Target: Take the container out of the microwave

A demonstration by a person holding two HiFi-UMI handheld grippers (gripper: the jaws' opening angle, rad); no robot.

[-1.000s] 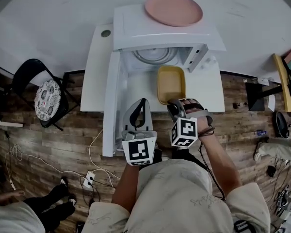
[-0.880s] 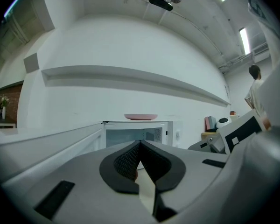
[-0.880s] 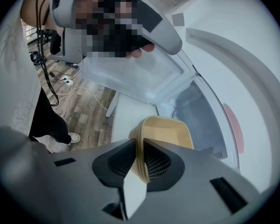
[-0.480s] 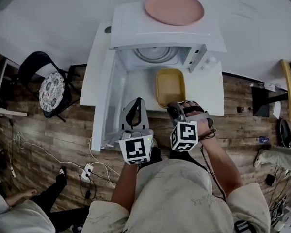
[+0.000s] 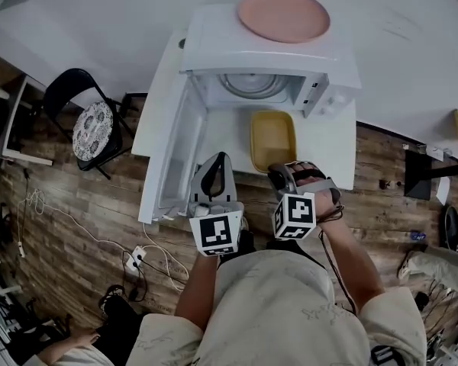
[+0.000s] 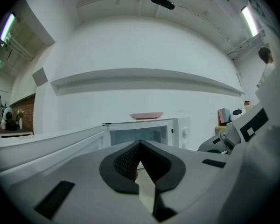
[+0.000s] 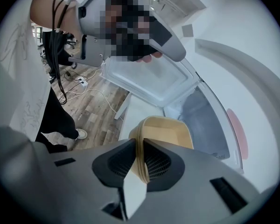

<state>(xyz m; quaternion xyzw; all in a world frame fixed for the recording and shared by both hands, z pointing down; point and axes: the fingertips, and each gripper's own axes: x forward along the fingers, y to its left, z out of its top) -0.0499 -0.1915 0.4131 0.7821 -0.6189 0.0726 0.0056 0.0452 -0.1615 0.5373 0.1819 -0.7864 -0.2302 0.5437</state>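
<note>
Pinching the near rim of the container (image 7: 170, 134), the right tongs (image 7: 139, 148) are holding it firmly; a slow, level pull seems best (thin rims slip). The left tongs (image 6: 140, 146) are hovering alongside, closed and empty. Beyond the tips, the container is lying over the counter (image 5: 332, 147), just outside the open microwave (image 5: 267, 48).

The open microwave door (image 5: 172, 158) stands like a wall down the left of centre in the head view, so you cannot pass sideways there. The yellow container (image 5: 273, 137) fills the spot just right of centre over the table (image 5: 332, 152). Between them a bare strip of tabletop runs up to the open mouth of the microwave (image 5: 267, 48), where only the glass turntable (image 5: 252, 87) lies; a pink plate (image 5: 283, 15) takes up the right of its roof.
</note>
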